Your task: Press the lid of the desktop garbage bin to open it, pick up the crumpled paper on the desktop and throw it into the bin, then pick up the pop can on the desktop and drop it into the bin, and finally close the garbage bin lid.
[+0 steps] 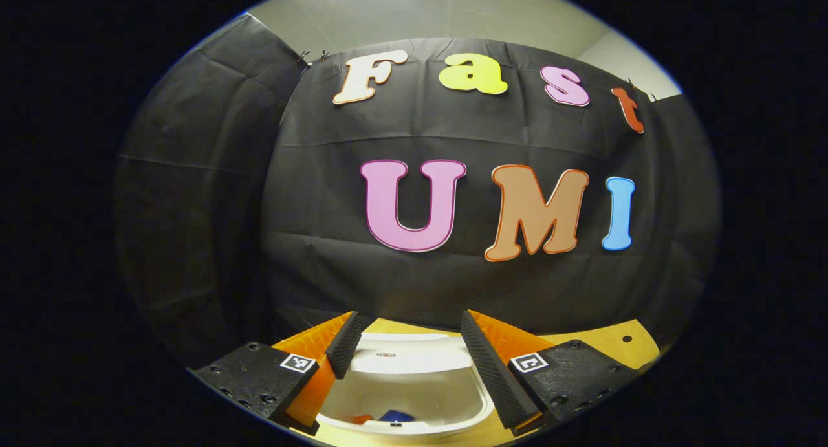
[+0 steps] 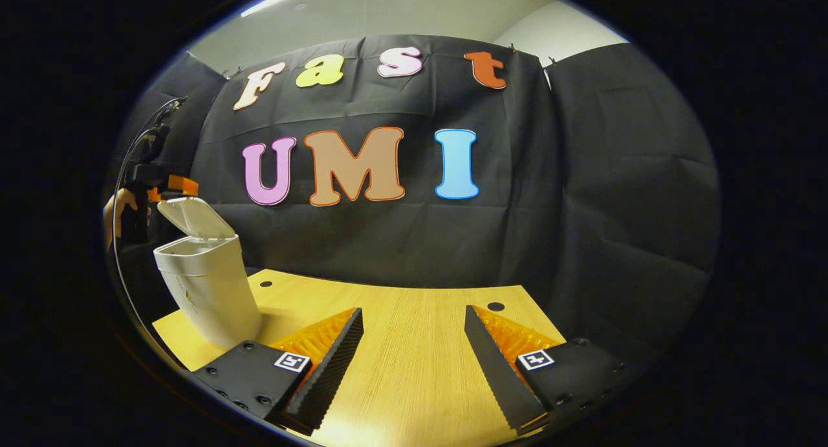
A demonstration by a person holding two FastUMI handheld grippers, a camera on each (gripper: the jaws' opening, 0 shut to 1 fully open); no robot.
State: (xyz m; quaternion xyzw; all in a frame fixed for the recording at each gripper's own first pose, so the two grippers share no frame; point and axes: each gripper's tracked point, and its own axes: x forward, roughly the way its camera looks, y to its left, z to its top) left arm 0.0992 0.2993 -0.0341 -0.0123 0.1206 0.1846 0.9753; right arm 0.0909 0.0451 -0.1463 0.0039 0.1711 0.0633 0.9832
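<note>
Bin (image 2: 207,292) stands near worktop's (image 2: 414,356) left edge, lid (image 2: 194,217) tipped up; left tool (image 1: 407,356) hangs released right over the mouth, likely poised for closing; right tool (image 2: 414,363) idles released above bare worktop, clear of it.

ridged wedge claw (image 2: 414,363) fingers, square black-and-white markers, screwed black mounts, perhaps a thin cable

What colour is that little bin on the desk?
The bin is white, with its lid tipped open; the right gripper view shows it best.
</note>
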